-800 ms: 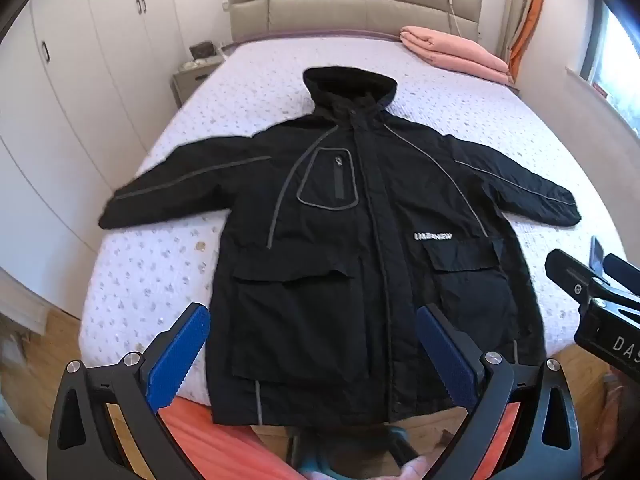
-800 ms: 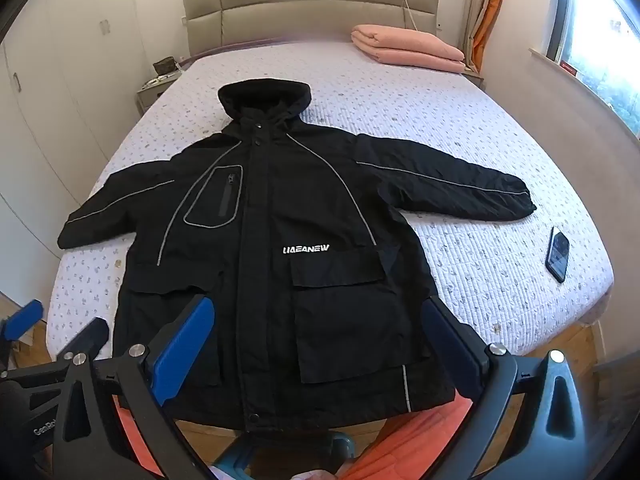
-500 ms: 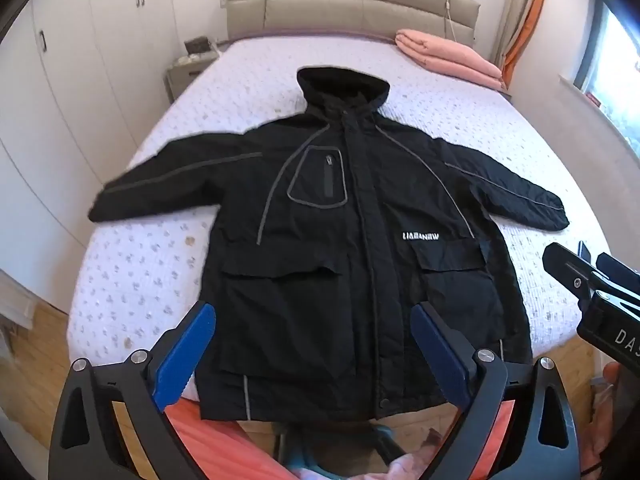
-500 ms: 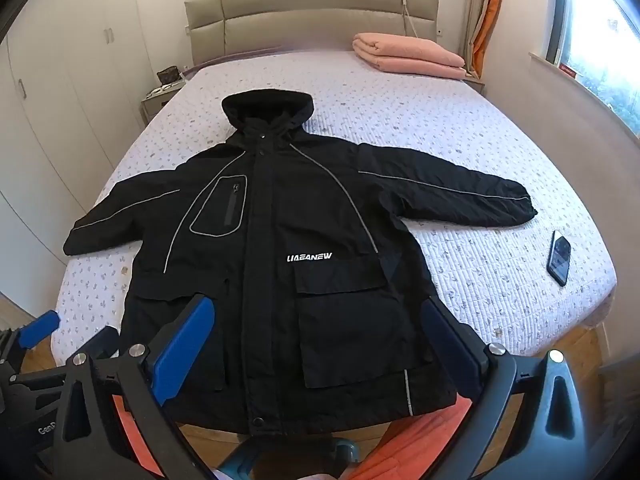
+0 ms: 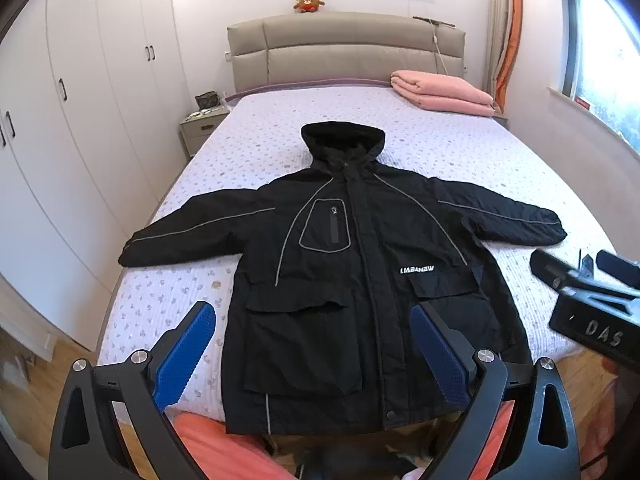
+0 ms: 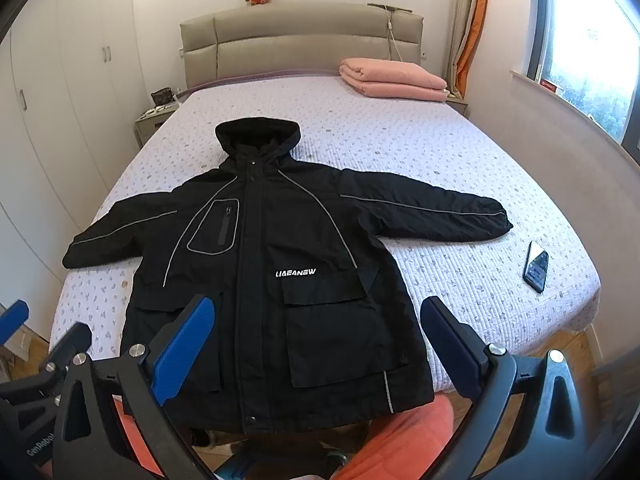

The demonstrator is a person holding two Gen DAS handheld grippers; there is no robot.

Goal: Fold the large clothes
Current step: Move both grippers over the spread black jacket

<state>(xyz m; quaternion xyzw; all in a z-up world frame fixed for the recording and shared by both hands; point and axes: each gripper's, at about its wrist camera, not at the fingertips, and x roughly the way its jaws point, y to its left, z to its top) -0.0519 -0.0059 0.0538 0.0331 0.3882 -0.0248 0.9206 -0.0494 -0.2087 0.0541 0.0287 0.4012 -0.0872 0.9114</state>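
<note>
Black hooded padded jacket point(image 5: 360, 280) with grey piping and a white chest logo lies face up on the bed point(image 5: 272, 140), which wears a lilac quilted cover. Its sleeves spread out to both sides, its hood points toward the beige padded headboard point(image 5: 344, 52), and its hem hangs over the near edge. Left gripper point(image 5: 312, 356) hovers above that hem, blue-padded jaws spread wide with nothing between them. Right gripper point(image 6: 316, 348) hangs beside it, jaws equally wide and empty. Folded pink blanket point(image 6: 394, 80) rests near the headboard; a dark smartphone point(image 6: 536, 266) lies on the cover beyond the jacket's right-hand sleeve.
</note>
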